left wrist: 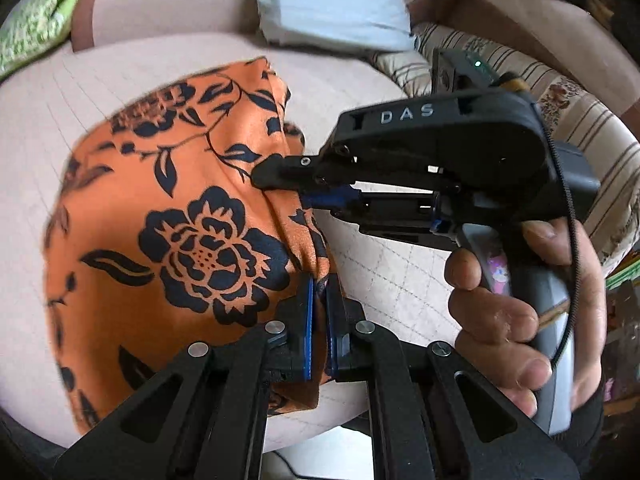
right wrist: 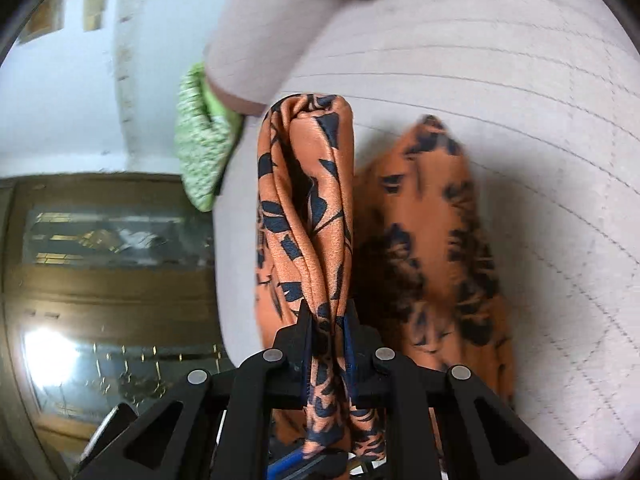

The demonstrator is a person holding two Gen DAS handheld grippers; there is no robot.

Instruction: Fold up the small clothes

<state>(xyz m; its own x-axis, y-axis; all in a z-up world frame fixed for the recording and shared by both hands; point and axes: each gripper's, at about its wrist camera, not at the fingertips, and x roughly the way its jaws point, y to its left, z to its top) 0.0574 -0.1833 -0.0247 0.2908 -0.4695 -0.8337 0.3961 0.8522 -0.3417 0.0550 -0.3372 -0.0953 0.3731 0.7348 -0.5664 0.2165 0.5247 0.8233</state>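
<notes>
An orange garment with a dark floral print [left wrist: 168,216] lies partly spread on a pale quilted sofa seat [left wrist: 392,280]. My left gripper [left wrist: 319,292] is shut on its near right edge. My right gripper [left wrist: 280,178] reaches in from the right and is shut on the same edge further along. In the right wrist view my right gripper [right wrist: 327,316] pinches a bunched fold of the garment [right wrist: 308,200], which rises ahead of it. The rest of the garment [right wrist: 436,248] hangs blurred to the right over the seat [right wrist: 540,160].
A green patterned cloth [left wrist: 36,20] lies at the sofa's far left, also in the right wrist view [right wrist: 202,144]. A light blue pillow [left wrist: 332,0] leans at the back. A striped cushion [left wrist: 568,120] is at the right. A wooden glass cabinet [right wrist: 100,280] stands beyond the sofa edge.
</notes>
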